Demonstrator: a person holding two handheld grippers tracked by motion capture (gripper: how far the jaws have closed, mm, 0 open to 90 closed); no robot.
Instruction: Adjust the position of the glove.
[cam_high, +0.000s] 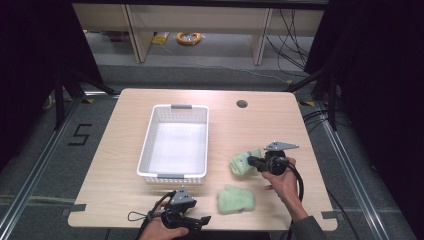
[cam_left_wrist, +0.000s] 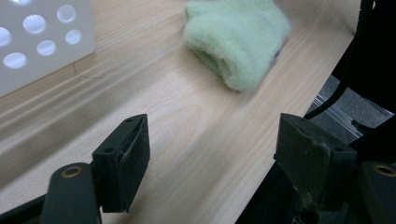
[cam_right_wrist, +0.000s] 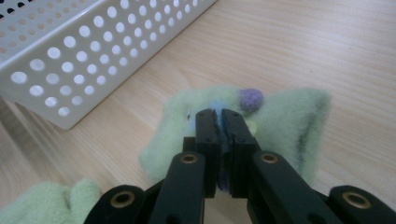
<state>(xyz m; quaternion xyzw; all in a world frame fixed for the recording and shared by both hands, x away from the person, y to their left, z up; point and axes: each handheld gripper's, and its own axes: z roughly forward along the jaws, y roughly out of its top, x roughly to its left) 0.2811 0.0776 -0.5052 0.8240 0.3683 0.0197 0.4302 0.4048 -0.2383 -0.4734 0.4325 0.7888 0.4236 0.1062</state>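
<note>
On the wooden table, right tongs pinch a green sock (fuzzy); left tongs gape wide, holding nothing.

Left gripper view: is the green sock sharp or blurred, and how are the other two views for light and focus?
Left gripper view: the free green sock is blurred, as is the wood grain around it. Right gripper view: sharp on the held green sock. High view: bright glare inside the white basket, surroundings dark.

Layout of the table

A basket is placed at its middle; one sock lies to its right, another sock nearer the front edge.
</note>
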